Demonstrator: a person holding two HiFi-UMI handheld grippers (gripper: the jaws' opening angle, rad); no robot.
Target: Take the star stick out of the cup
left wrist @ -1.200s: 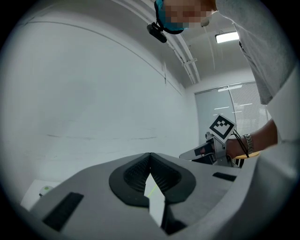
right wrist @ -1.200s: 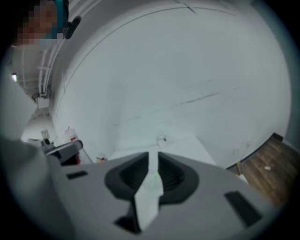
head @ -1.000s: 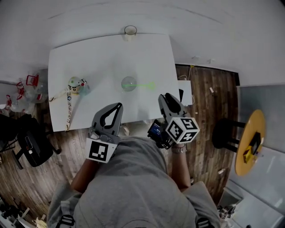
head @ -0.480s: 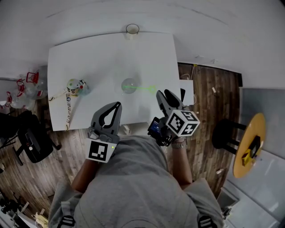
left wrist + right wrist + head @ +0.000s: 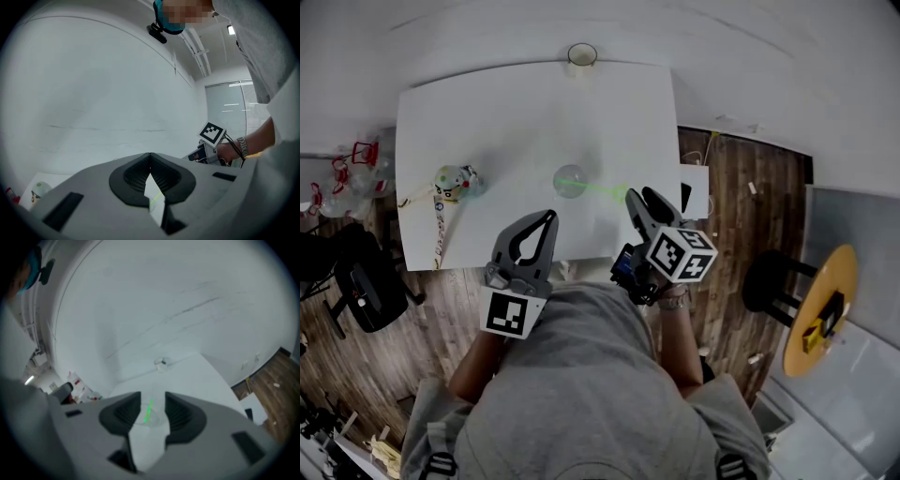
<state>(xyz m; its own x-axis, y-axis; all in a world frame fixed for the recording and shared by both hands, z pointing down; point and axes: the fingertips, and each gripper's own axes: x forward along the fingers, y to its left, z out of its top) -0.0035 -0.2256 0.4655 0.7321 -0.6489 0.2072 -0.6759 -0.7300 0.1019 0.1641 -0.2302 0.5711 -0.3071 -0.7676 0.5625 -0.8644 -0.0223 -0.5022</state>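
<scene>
Looking down in the head view: a white worktop point(image 5: 487, 122) carries a clear cup point(image 5: 571, 180) near its middle, and the green star stick point(image 5: 602, 190) slants out of the cup toward the person's right. The right tongs point(image 5: 637, 195) sit just beside the stick's outer end, over the worktop's near right part. The left tongs point(image 5: 550, 217) hang at the near edge, apart from the cup. A small figure point(image 5: 455, 181) lies at the left side and a tape roll point(image 5: 581, 54) stands at the far edge. Left gripper view: the left tongs point(image 5: 150, 155) have their jaw tips pressed together with nothing between them, and a sliver of green stick point(image 5: 154, 196) shows through the gap lower down. Right gripper view: the right tongs point(image 5: 152, 401) have just been opening and stand wide apart. The star stick point(image 5: 148, 409) and the faint cup point(image 5: 146, 419) line up in the gap ahead, and neither pad touches them. The tape roll point(image 5: 161, 363) is well beyond.
</scene>
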